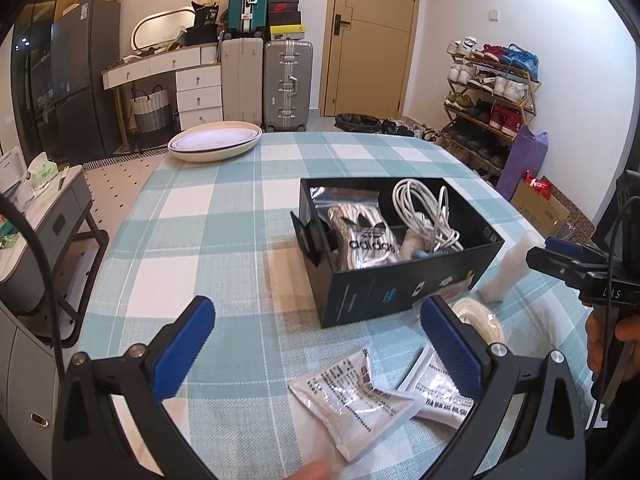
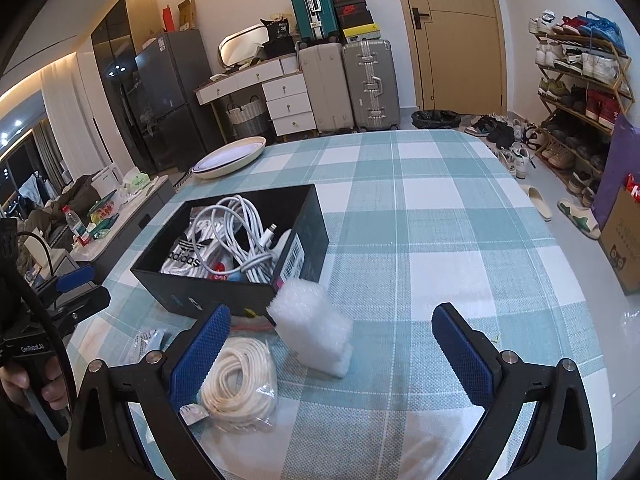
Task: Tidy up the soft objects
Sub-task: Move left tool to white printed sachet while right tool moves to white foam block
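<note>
A black open box (image 1: 400, 292) (image 2: 224, 296) stands on the checked tablecloth. It holds a bagged adidas item (image 1: 366, 240) (image 2: 188, 254) and a white cable bundle (image 1: 430, 216) (image 2: 240, 232). My left gripper (image 1: 320, 340) is open and empty above two white sachets (image 1: 356, 396) in front of the box. A bagged cream cord coil (image 2: 240, 380) (image 1: 482, 320) and a white foam block (image 2: 312, 328) (image 1: 508, 268) lie to the right of the box. My right gripper (image 2: 332, 344) is open and empty, with the foam block and coil between its fingers' reach.
A stack of cream oval plates (image 1: 214, 142) (image 2: 228, 158) sits at the table's far left corner. Suitcases, a white desk and a door stand behind the table. A shoe rack (image 1: 488, 96) and a cardboard box are on the right; a side table with clutter is on the left.
</note>
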{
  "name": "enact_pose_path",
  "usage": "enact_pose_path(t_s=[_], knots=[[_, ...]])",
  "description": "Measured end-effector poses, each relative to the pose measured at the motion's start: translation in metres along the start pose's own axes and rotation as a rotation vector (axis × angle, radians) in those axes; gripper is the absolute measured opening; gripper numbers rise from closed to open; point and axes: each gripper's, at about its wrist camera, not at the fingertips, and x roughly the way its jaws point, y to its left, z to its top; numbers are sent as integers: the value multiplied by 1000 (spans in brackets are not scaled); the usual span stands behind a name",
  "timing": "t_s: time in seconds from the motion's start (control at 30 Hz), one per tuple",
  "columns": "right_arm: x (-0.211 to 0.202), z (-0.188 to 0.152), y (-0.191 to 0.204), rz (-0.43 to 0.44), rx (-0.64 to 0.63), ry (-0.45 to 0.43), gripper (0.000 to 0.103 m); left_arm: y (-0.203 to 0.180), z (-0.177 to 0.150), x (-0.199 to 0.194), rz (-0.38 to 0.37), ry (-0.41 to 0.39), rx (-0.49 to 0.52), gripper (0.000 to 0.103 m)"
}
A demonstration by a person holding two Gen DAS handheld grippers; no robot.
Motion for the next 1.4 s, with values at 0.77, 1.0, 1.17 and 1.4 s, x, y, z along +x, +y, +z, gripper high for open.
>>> enact_pose_path(t_s=[0.77, 1.0, 1.17, 1.4], knots=[[28, -14, -5, 20, 25, 95, 93, 2, -33, 25, 25, 152, -12, 103], [30, -14, -4, 26, 23, 93, 93, -3, -34, 34, 24, 196, -13, 103], [31, -15, -2, 30, 15, 91, 89, -2, -36, 41, 31, 238, -30, 103], [32, -14, 2, 40, 0, 89, 86, 6, -38, 42, 27, 277, -43, 103]])
